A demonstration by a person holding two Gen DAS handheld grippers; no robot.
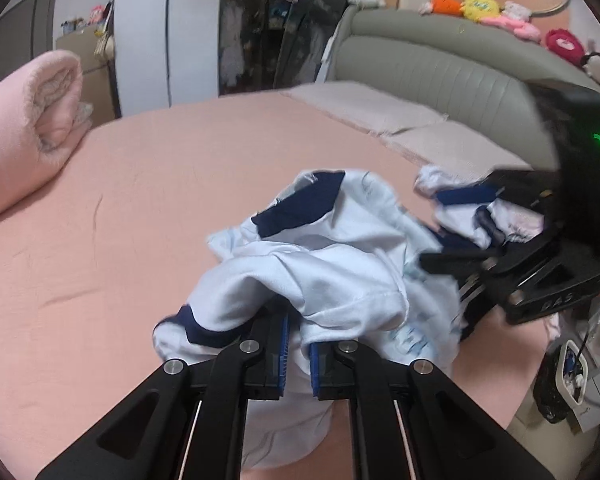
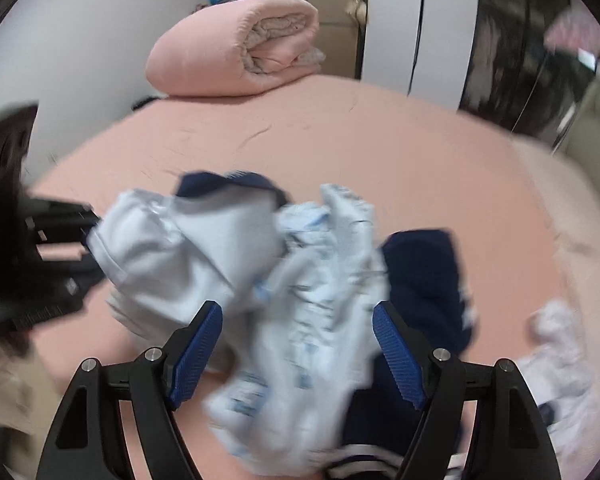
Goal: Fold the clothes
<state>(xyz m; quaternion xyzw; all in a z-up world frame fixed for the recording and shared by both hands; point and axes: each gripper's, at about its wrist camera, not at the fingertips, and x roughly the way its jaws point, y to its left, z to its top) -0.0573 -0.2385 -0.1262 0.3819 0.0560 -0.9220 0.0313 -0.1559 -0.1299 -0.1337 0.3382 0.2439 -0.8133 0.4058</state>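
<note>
A crumpled white shirt with navy trim [image 1: 332, 256] hangs bunched above the pink bed. My left gripper [image 1: 298, 344] is shut on a fold of it, with the cloth draped over the blue pads. In the right wrist view the same shirt [image 2: 260, 272] is blurred and lies between the wide-open fingers of my right gripper [image 2: 298, 344], which holds nothing. The right gripper also shows in the left wrist view [image 1: 480, 264], at the shirt's right side. The left gripper shows at the left edge of the right wrist view [image 2: 60, 248].
The pink bed sheet [image 1: 140, 208] spreads all around. A rolled pink duvet [image 1: 32, 120] lies at the far left corner. Pillows [image 1: 380, 108] and a grey headboard [image 1: 440, 60] with plush toys stand at the back right. More white clothing [image 2: 560, 352] lies at right.
</note>
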